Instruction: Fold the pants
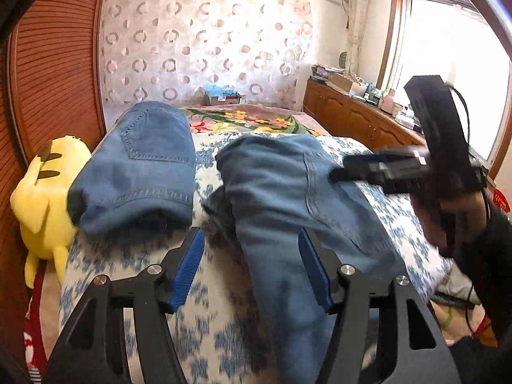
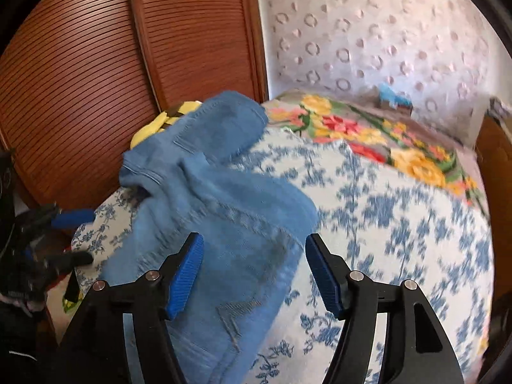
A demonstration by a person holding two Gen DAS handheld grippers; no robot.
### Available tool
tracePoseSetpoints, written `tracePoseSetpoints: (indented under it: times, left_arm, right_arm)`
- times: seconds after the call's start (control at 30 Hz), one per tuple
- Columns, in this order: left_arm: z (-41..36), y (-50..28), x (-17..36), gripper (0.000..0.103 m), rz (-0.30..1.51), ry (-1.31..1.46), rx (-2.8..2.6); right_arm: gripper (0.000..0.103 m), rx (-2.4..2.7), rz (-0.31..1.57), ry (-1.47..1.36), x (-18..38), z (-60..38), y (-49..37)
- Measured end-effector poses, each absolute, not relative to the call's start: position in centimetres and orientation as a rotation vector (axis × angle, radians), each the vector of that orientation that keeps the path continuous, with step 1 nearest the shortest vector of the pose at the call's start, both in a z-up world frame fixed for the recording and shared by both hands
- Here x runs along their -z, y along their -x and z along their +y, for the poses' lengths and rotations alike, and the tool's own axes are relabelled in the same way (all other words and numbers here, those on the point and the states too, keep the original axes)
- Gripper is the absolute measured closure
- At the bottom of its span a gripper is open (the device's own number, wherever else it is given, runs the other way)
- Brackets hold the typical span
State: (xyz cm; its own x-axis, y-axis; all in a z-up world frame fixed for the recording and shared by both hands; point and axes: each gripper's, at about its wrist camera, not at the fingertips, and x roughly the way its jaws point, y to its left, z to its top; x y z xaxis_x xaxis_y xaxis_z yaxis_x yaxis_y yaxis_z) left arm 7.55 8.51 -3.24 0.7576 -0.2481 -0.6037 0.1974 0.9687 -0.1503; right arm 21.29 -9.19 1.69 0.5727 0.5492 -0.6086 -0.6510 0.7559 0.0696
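A light blue pair of jeans (image 1: pixel 288 198) lies unfolded and rumpled on the bed; it also shows in the right wrist view (image 2: pixel 224 224). My left gripper (image 1: pixel 251 268) is open above the jeans' lower leg, holding nothing. My right gripper (image 2: pixel 254 272) is open over the jeans' near part, holding nothing. In the left wrist view the right gripper (image 1: pixel 384 169) appears blurred at the right, over the jeans' edge. The left gripper (image 2: pixel 68 236) shows blurred at the left edge of the right wrist view.
A folded darker pair of jeans (image 1: pixel 140 166) lies at the bed's left, also in the right wrist view (image 2: pixel 217 121). A yellow plush toy (image 1: pixel 44 198) sits by the wooden wardrobe (image 1: pixel 54 64). The bed has a blue-flowered sheet (image 2: pixel 400 224) and a floral blanket (image 1: pixel 249 120). A wooden cabinet (image 1: pixel 352 115) stands at the right.
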Motion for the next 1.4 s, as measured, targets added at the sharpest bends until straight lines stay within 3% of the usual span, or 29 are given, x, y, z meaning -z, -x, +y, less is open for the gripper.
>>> tracePoseSetpoints:
  times: [0.37, 0.43, 0.57, 0.7, 0.93, 1.17, 1.33, 1.4]
  left_arm:
    - [8.3, -14.5, 7.2, 0.041, 0.840, 0.150, 0.272]
    - [8.2, -15.1, 7.7, 0.036, 0.858, 0.155, 0.276]
    - [7.9, -16.0, 8.7, 0.033, 0.888, 0.164, 0.289]
    - [8.5, -16.7, 9.1, 0.019, 0.895, 0.185, 0.290]
    - [8.7, -17.5, 9.4, 0.018, 0.899, 0.206, 0.325]
    - [8.0, -17.4, 9.1, 0.038, 0.892, 0.201, 0.374]
    - [7.0, -16.4, 7.8, 0.067, 0.857, 0.134, 0.385]
    - [7.0, -16.0, 7.2, 0.071, 0.849, 0.142, 0.398]
  right_arm:
    - [0.023, -0.752, 0.747, 0.086, 0.3, -9.1, -24.1]
    - [0.018, -0.771, 0.767, 0.061, 1.0, -9.3, -24.8]
    - [0.018, -0.822, 0.802, 0.024, 2.4, -9.4, -26.2]
    - [0.018, -0.869, 0.822, -0.010, 3.2, -9.4, -27.5]
    - [0.024, -0.919, 0.809, -0.014, 3.9, -8.9, -28.2]
    - [0.043, -0.963, 0.824, -0.044, 4.5, -8.9, -28.8]
    - [0.066, -0.986, 0.793, -0.030, 3.7, -8.6, -28.4]
    - [0.072, -0.998, 0.753, -0.010, 2.4, -8.5, -27.4]
